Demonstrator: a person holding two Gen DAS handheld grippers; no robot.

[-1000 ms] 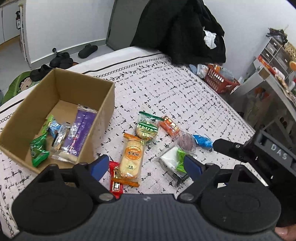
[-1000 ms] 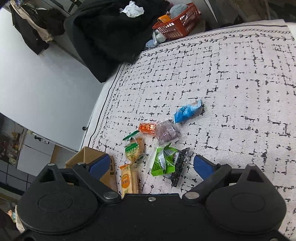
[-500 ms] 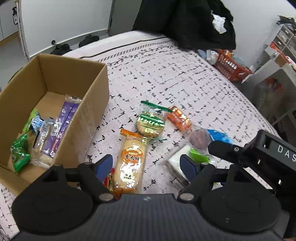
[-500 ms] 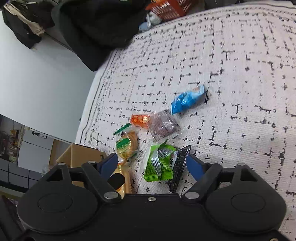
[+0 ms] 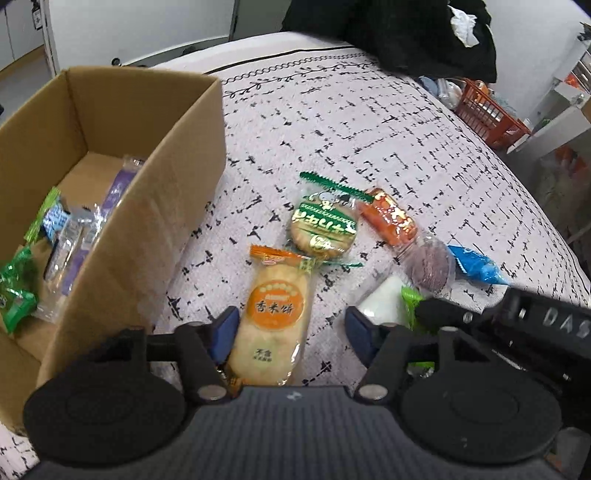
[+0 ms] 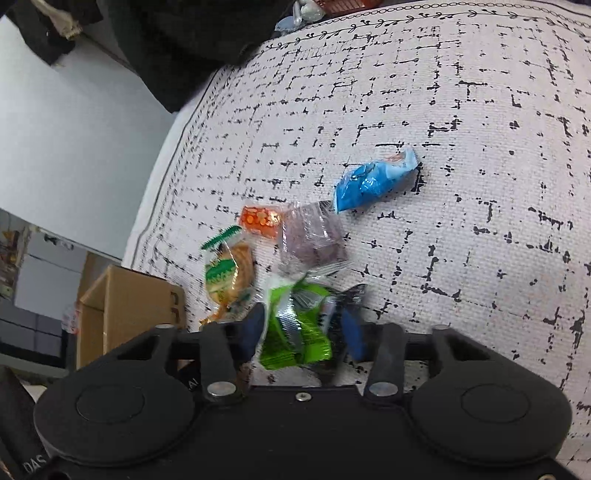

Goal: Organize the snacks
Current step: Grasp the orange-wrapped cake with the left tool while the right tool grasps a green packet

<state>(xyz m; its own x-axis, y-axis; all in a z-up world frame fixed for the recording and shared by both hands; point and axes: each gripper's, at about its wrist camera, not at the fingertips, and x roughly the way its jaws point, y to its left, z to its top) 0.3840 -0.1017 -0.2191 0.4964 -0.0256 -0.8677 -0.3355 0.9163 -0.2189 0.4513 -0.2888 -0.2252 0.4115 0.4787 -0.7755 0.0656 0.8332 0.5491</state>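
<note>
An orange rice-cracker packet [image 5: 277,317] lies on the patterned bedspread [image 5: 332,122] between the fingers of my open left gripper [image 5: 291,332]; the left fingertip is beside its edge, the right one apart. Left of it stands a cardboard box [image 5: 129,258] holding several snacks. Beyond lie a round green-labelled cracker [image 5: 325,225], an orange packet [image 5: 391,221], a purple one [image 5: 432,262] and a blue one [image 5: 476,266]. My right gripper [image 6: 303,328] has narrowed onto a green packet [image 6: 295,332], with a black wrapper [image 6: 347,295] beside it. The blue packet [image 6: 373,181] lies farther off.
A pile of black clothing [image 5: 388,29] sits at the far end of the bed. A red basket [image 5: 487,114] stands on the floor beyond the bed's right edge. The bedspread [image 6: 461,110] stretches far and right of the snacks.
Both grippers have moved down and forward to the snacks. The right fingers narrowed from wide open onto the green packet. The left fingers narrowed a little around the rice-cracker packet.
</note>
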